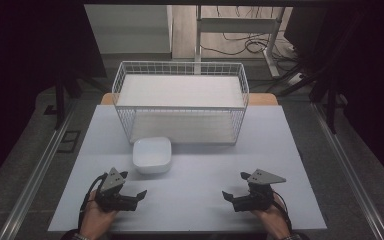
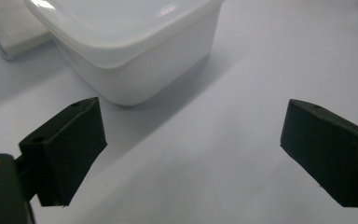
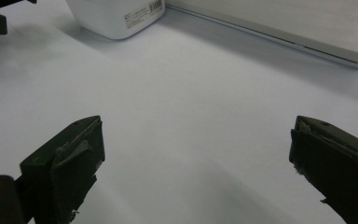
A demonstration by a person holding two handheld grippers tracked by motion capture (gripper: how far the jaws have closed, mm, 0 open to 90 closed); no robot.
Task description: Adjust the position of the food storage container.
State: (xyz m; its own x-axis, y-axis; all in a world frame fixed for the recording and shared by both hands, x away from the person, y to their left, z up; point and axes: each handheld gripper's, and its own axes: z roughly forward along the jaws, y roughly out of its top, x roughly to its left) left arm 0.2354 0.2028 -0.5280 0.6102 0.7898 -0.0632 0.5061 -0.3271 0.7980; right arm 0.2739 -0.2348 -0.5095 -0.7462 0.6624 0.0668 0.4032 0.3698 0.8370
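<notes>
Left gripper (image 1: 132, 190): you've got it low near the table's front-left corner, jaws spread wide with nothing between them. It's angled toward the bowl, so it looks like the one lined up for the pick.

White bowl (image 1: 152, 154): a squarish white plastic bowl, sitting upright on the table left of centre, just ahead and a bit right of your left gripper. In the left gripper view the white bowl (image 2: 130, 46) is close in front of the left jaw, apart from it, no contact yet. My guess is it sits out in the open so you can get at its rim easily.

Wire basket (image 1: 180, 102): white wire basket at the table's back edge, middle, right behind the bowl, open top. Probably where the bowl ends up.

Table (image 1: 190, 200): bare white top between your two grippers.

Right gripper (image 1: 232, 187): resting near the front-right corner, jaws gaping too, empty, well apart from the bowl. Looks parked on standby.
</notes>
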